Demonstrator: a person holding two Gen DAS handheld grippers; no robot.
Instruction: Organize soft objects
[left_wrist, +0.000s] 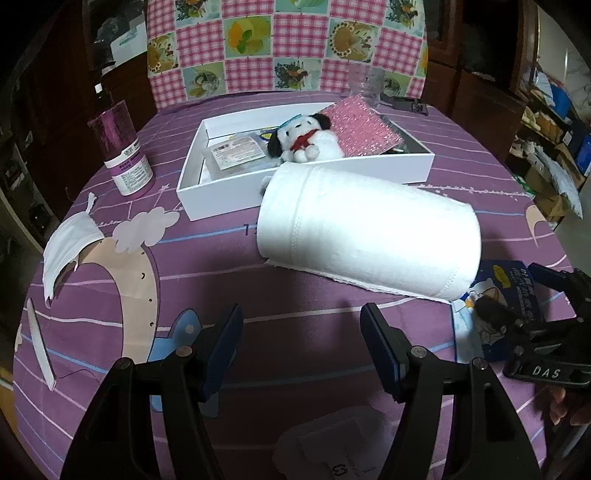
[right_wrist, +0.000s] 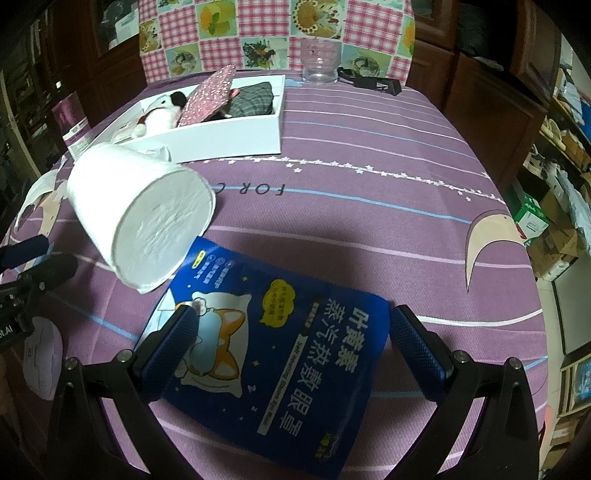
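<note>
A fat white tissue roll (left_wrist: 369, 236) lies on its side on the purple tablecloth, just ahead of my left gripper (left_wrist: 301, 321), which is open and holds nothing. Behind the roll stands a white box (left_wrist: 295, 192) holding a plush dog (left_wrist: 306, 138) and a pink glitter pouch (left_wrist: 360, 129). My right gripper (right_wrist: 291, 321) is open low over a flat blue eye-mask pouch (right_wrist: 280, 350); its fingers straddle the pouch, the left finger overlapping its edge. The roll (right_wrist: 147, 214) lies left of that pouch, and a grey plaid cloth (right_wrist: 255, 99) sits in the box (right_wrist: 229, 140).
A purple can (left_wrist: 123, 147) stands left of the box and a white face mask (left_wrist: 66, 247) lies near the left table edge. A clear jar (right_wrist: 319, 61) and a black strap (right_wrist: 373, 83) are at the far edge. A small white packet (left_wrist: 332, 443) lies under my left gripper.
</note>
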